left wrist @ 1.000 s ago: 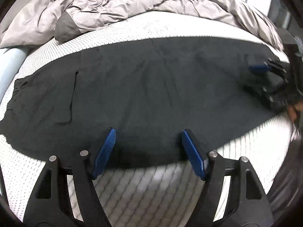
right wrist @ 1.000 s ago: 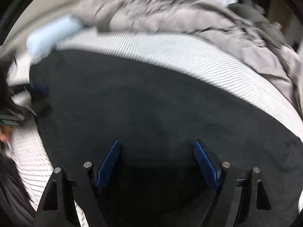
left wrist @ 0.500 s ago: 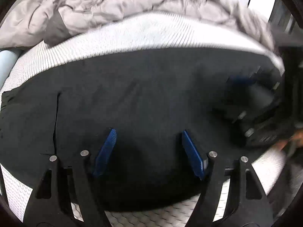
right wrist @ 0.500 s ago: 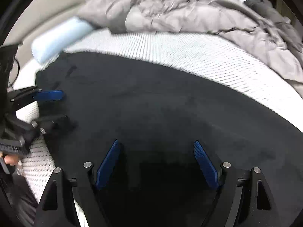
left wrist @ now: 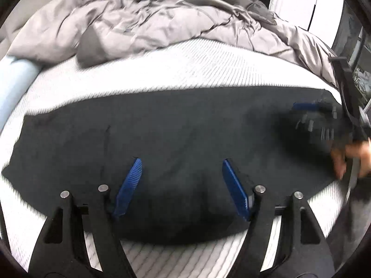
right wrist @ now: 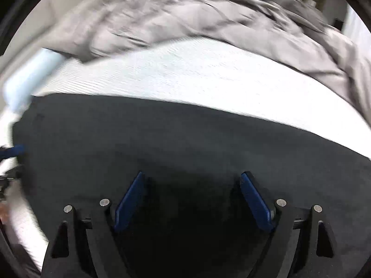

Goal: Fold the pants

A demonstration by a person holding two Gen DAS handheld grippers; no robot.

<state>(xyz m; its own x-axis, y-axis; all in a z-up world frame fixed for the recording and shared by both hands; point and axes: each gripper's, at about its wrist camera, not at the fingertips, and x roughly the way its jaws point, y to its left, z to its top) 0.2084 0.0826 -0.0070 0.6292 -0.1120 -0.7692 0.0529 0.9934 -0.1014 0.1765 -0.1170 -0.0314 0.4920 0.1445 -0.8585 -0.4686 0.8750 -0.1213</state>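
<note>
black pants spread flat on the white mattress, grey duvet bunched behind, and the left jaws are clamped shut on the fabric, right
Not quite. In the left wrist view the left gripper has its jaws wide open above the black pants, gripping nothing. The pants do lie flat on the white mattress, grey duvet bunched behind.

Left gripper (left wrist: 180, 165) spread wide, blue pads (left wrist: 235, 188) well apart, nothing between them, hovering near the front edge of the bed. Right gripper (right wrist: 191, 180) likewise parted and unloaded, toward the bed's right end, blurred; bare hand (left wrist: 354, 157) gripping its handle.
</note>
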